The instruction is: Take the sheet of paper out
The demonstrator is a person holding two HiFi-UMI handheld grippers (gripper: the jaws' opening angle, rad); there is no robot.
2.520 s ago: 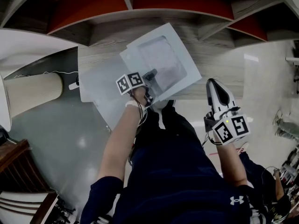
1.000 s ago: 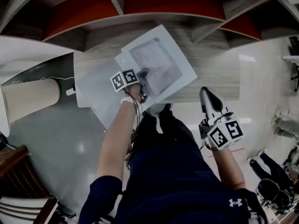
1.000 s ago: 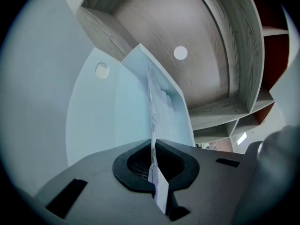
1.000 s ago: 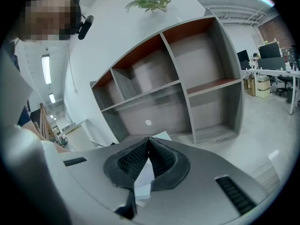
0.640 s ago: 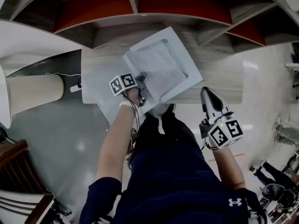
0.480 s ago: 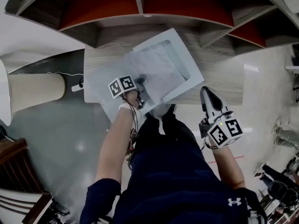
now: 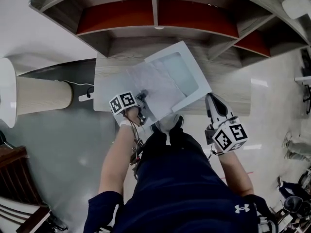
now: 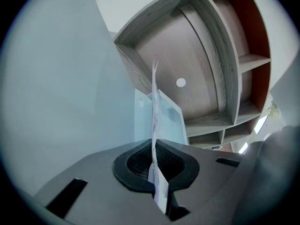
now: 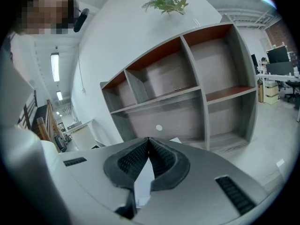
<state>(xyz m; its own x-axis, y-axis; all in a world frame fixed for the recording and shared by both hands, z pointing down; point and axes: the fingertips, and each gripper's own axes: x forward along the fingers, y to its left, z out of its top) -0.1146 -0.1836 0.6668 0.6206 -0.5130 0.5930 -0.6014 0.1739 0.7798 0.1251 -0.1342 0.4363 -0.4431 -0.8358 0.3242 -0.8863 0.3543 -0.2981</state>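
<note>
The sheet of paper (image 7: 158, 89) is white, the folder (image 7: 200, 81) pale blue, the wood-grained shelf (image 7: 121, 57) grey and red

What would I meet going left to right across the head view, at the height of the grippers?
A beige cylinder → left gripper → sheet of paper → right gripper.

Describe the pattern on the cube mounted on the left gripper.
Black-and-white square markers on each visible face of the cube; it shows best in the head view.
</note>
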